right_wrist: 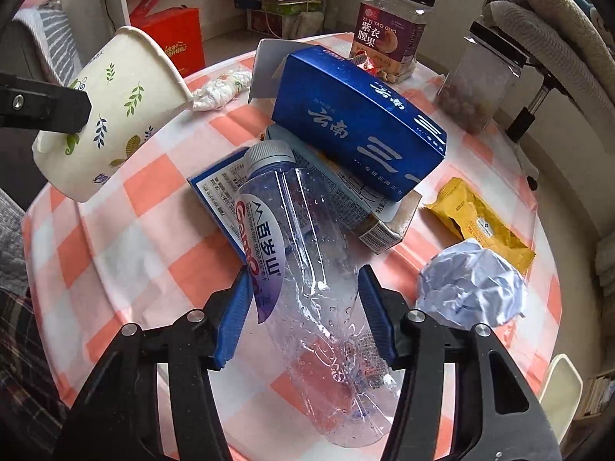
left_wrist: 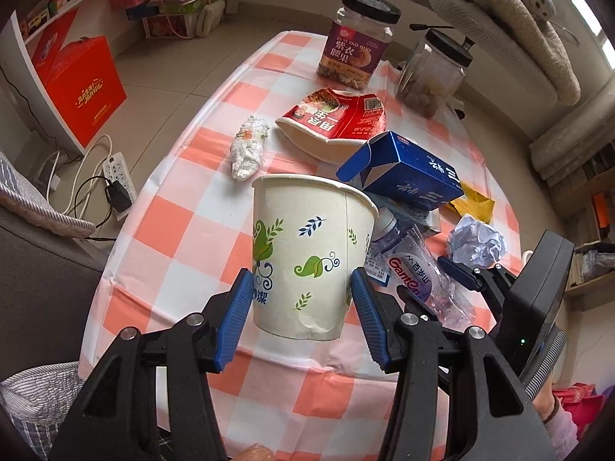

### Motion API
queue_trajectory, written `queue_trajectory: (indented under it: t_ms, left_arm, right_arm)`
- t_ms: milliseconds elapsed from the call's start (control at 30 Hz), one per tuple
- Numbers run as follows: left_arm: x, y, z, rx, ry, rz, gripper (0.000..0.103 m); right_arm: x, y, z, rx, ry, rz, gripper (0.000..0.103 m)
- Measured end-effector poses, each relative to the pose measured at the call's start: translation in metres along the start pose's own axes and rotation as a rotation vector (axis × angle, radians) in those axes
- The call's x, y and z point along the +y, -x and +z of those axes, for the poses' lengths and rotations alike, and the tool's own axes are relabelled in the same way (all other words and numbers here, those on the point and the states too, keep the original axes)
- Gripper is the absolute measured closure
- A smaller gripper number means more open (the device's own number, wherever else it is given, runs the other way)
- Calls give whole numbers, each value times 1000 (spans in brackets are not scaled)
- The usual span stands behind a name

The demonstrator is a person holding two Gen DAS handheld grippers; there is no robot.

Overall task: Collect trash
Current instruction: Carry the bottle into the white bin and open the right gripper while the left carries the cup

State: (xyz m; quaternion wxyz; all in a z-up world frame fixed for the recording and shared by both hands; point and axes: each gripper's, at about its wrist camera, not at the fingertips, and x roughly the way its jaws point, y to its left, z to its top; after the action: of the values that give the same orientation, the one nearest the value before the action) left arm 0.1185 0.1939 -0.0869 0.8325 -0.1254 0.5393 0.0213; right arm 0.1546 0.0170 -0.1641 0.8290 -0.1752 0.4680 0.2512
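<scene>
My left gripper (left_wrist: 301, 299) is shut on a white paper cup (left_wrist: 307, 238) with leaf prints, its blue pads pressing both sides. The cup hangs upright above the checked tablecloth (left_wrist: 184, 238). In the right wrist view the same cup (right_wrist: 115, 115) is at the upper left, with one black finger (right_wrist: 57, 109) of the left gripper across it. My right gripper (right_wrist: 303, 296) has its pads against both sides of a crushed clear plastic bottle (right_wrist: 307, 238), which lies on the table with its cap pointing away. The left wrist view shows that gripper (left_wrist: 434, 284) on the bottle (left_wrist: 415, 265).
Other trash lies on the round table: a blue carton (right_wrist: 357, 115), a yellow wrapper (right_wrist: 480, 223), a crumpled paper ball (right_wrist: 472, 284), a white tissue wad (left_wrist: 250, 146) and a red wrapper (left_wrist: 334, 119). Two jars (left_wrist: 357, 42) stand at the far edge. A power strip (left_wrist: 119, 176) is on the floor.
</scene>
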Motion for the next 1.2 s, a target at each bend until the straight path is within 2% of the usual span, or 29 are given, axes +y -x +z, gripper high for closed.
queue_trajectory:
  t_ms: [167, 267, 433, 567, 967, 1200]
  left_arm:
    - [-11, 19, 4, -89, 5, -48, 50]
    - [-19, 27, 7, -130, 9, -74, 50]
    - [-41, 33, 9, -175, 3, -128, 50]
    - [-66, 35, 8, -201, -31, -167, 50]
    - [-134, 21, 4, -221, -113, -232, 50]
    - [-177, 9, -5, -209, -175, -271, 50]
  right_arm:
    - [-18, 37, -2, -86, -112, 69, 50]
    - [-29, 63, -5, -152, -163, 77, 50]
    - [-58, 98, -12, -240, -238, 39, 50]
    - [-87, 119, -26, -284, -305, -26, 50]
    - [-183, 164, -83, -307, -568, -233, 50]
    - [-233, 177, -129, -256, -738, -331, 50]
